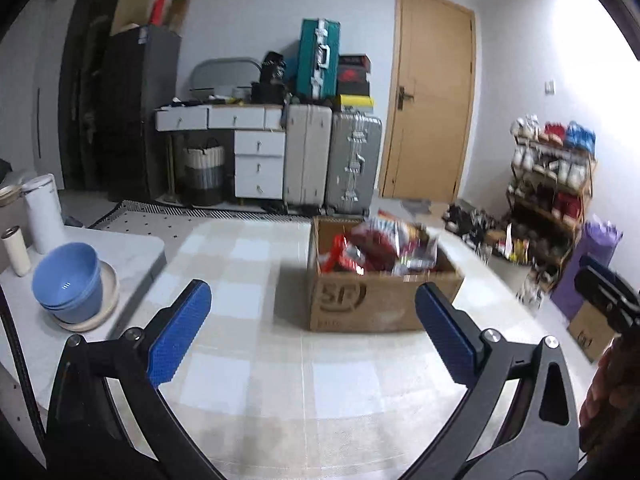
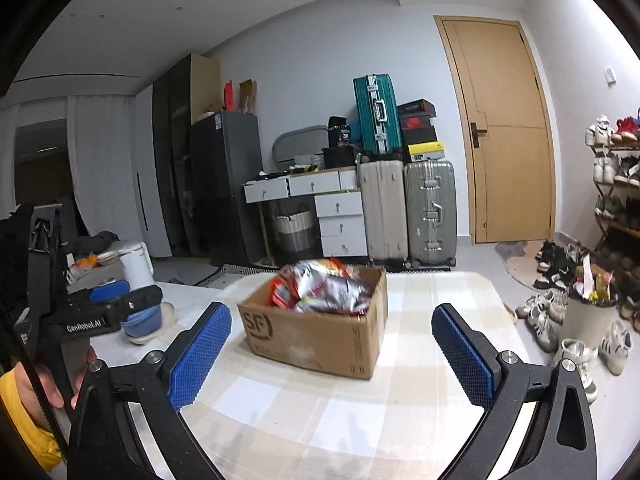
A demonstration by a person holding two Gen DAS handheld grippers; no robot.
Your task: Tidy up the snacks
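Note:
A brown cardboard box (image 1: pixel 380 300) stands on the checked tablecloth, heaped with red and silver snack packets (image 1: pixel 384 248). It also shows in the right wrist view (image 2: pixel 320 336), with the snack packets (image 2: pixel 324 288) piled inside. My left gripper (image 1: pixel 314 312) is open and empty, held in front of the box and short of it. My right gripper (image 2: pixel 332 328) is open and empty, also short of the box. The left gripper shows at the left edge of the right wrist view (image 2: pixel 108 292).
Blue bowls (image 1: pixel 68 280) stacked on a plate sit on a white side table (image 1: pixel 132 248) to the left, beside a white kettle (image 1: pixel 42 212). Suitcases (image 1: pixel 332 164), a drawer unit (image 1: pixel 256 160), a door and a shoe rack (image 1: pixel 552 184) stand behind.

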